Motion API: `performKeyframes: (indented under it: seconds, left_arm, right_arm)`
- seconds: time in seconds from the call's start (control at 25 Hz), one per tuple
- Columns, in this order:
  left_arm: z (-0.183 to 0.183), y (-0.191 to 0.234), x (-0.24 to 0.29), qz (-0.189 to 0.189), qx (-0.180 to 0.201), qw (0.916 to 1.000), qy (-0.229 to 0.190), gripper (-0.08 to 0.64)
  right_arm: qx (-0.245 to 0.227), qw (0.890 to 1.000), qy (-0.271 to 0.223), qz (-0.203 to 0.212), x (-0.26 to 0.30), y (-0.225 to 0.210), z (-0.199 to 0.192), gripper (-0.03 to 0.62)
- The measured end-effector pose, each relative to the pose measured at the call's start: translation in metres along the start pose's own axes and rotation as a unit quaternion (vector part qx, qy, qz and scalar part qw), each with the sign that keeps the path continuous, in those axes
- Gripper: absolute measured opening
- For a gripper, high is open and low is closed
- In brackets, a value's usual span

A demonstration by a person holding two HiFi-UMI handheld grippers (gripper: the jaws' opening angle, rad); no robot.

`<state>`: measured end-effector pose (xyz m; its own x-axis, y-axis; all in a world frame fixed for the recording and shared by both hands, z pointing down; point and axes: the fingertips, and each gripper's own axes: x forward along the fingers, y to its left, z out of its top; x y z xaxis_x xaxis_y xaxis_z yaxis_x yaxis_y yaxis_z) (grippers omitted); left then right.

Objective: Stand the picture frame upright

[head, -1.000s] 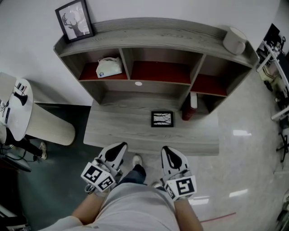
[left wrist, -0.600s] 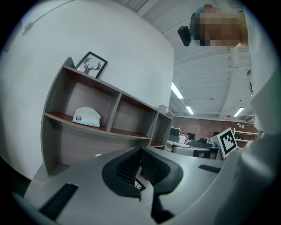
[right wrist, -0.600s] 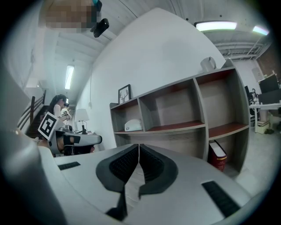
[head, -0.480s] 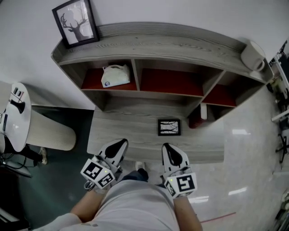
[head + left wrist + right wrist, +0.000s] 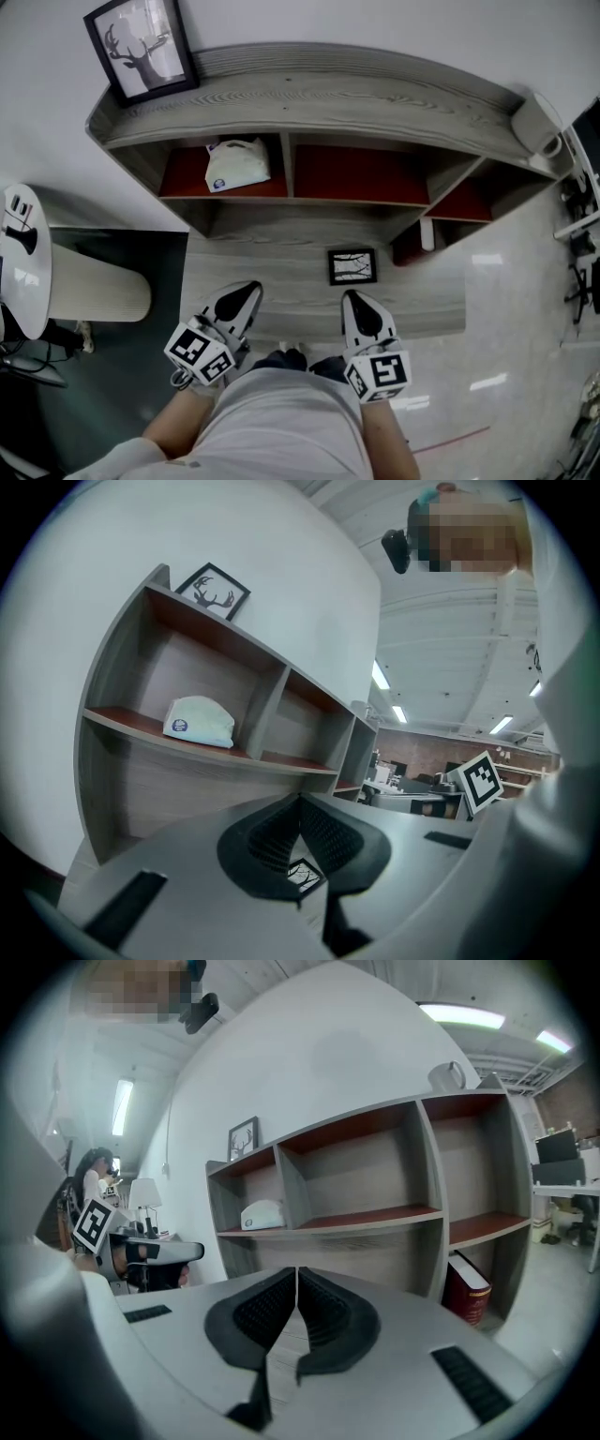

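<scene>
A small black picture frame (image 5: pixel 352 266) with a branch drawing lies flat on the grey desk (image 5: pixel 262 272) below the shelves. Through the left gripper's jaws a corner of the same frame (image 5: pixel 303 875) shows. My left gripper (image 5: pixel 246 294) hovers over the desk's near edge, left of the frame, jaws together and empty. My right gripper (image 5: pixel 357 305) is just in front of the frame, also shut with nothing held. In their own views the left gripper (image 5: pixel 300 803) and right gripper (image 5: pixel 296 1274) both point at the shelf unit.
A grey shelf unit (image 5: pixel 309 89) with red-lined compartments backs the desk. A larger deer picture (image 5: pixel 141 47) stands on its top left. A white pouch (image 5: pixel 236 164) lies in the left compartment, a red book (image 5: pixel 412 244) stands at lower right. A white lamp (image 5: pixel 23 244) stands left.
The head view has shifted; the desk and shelf appear a little lower and closer. Both grippers keep their places near the desk's front edge and stay shut.
</scene>
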<state>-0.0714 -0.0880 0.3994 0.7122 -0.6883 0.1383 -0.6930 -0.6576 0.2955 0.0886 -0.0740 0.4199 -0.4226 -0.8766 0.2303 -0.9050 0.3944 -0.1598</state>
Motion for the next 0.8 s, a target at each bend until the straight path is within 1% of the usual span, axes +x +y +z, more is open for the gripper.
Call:
performKeyframes:
  seconds: [0.16, 0.36, 0.68, 0.8]
  left_arm:
    - [0.0, 0.01, 0.0, 0.01, -0.003, 0.9999, 0.003, 0.015]
    - [-0.002, 0.008, 0.003, 0.027, -0.008, 0.9996, 0.005, 0.015]
    - [-0.006, -0.007, 0.013, 0.071, -0.02, 0.9972, 0.01, 0.015]
    - [-0.006, -0.012, 0.018, 0.09, -0.021, 0.9956, 0.009, 0.015]
  right_arm:
    - [0.0, 1.0, 0.015, -0.013, 0.007, -0.014, -0.007, 0.02]
    - [0.002, 0.999, 0.04, -0.019, 0.012, -0.039, -0.02, 0.02]
    - [0.019, 0.997, 0.077, 0.001, 0.021, -0.079, -0.042, 0.02]
    - [0.031, 0.995, 0.093, 0.01, 0.028, -0.095, -0.059, 0.02]
